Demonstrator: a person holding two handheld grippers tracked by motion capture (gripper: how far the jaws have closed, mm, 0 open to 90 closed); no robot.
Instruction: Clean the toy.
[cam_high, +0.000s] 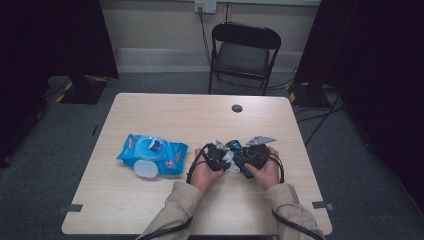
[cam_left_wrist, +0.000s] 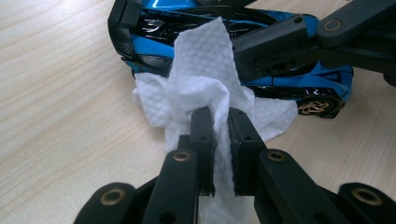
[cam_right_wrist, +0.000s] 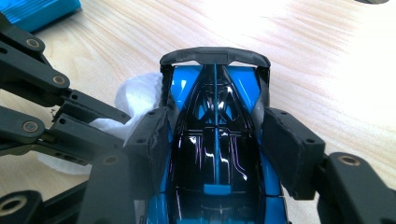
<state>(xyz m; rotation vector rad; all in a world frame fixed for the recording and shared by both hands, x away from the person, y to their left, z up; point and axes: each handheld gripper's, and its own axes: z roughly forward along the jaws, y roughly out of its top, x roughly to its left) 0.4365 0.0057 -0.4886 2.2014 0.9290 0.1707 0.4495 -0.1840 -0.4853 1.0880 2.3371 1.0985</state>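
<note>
A white wipe (cam_left_wrist: 205, 88), soft and embossed with small dimples, is pinched between the closed jaws of the left gripper (cam_left_wrist: 220, 135) and is pressed in crumpled folds against the side of a toy car (cam_right_wrist: 217, 154). The car is made of glossy blue and black plastic, with a curved black wing at its rear, and it is clamped by its two flanks between the padded jaws of the right gripper (cam_right_wrist: 217, 140). Both are held near the front edge of the pale wooden table (cam_high: 165, 107). A blue, shiny pack of wipes (cam_high: 152, 154) with a round open lid is lying well apart to the left. Much bare table is left behind the car.
</note>
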